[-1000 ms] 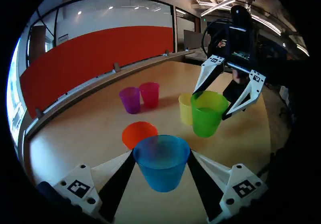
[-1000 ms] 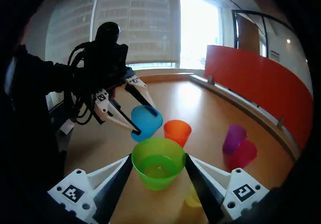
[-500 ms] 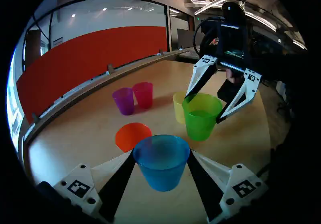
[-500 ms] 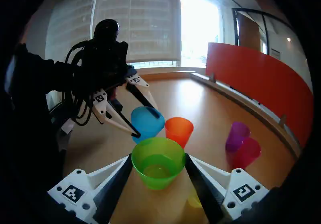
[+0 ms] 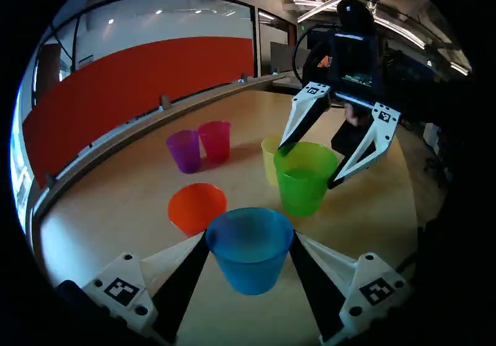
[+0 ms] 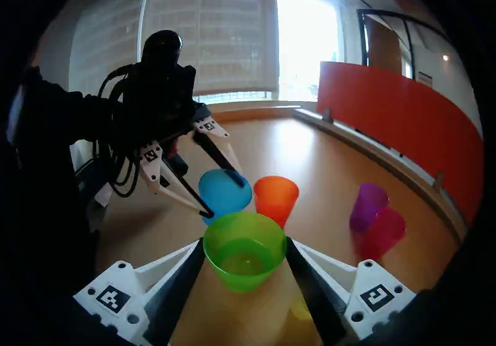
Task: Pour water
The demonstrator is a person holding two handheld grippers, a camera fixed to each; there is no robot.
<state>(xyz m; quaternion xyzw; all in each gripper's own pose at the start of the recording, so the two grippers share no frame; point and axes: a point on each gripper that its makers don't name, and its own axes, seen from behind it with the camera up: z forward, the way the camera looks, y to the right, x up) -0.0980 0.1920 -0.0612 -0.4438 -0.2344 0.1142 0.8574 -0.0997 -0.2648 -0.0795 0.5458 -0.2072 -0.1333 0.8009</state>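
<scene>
While a little liquid lies in its bottom, the green cup (image 6: 244, 259) stands upright, clamped between both fingers of the right gripper (image 6: 245, 247). Facing it, the left gripper (image 5: 248, 240) grips a blue cup (image 5: 250, 256), also upright, with a finger pressed to each side. An orange cup (image 5: 195, 206) stands on the wooden table (image 5: 124, 197) just beside the blue one. A yellow cup (image 5: 271, 157) sits just beside the green one. A purple cup (image 5: 184, 150) and a pink cup (image 5: 215, 140) stand side by side nearer the red wall panel (image 5: 124, 92).
</scene>
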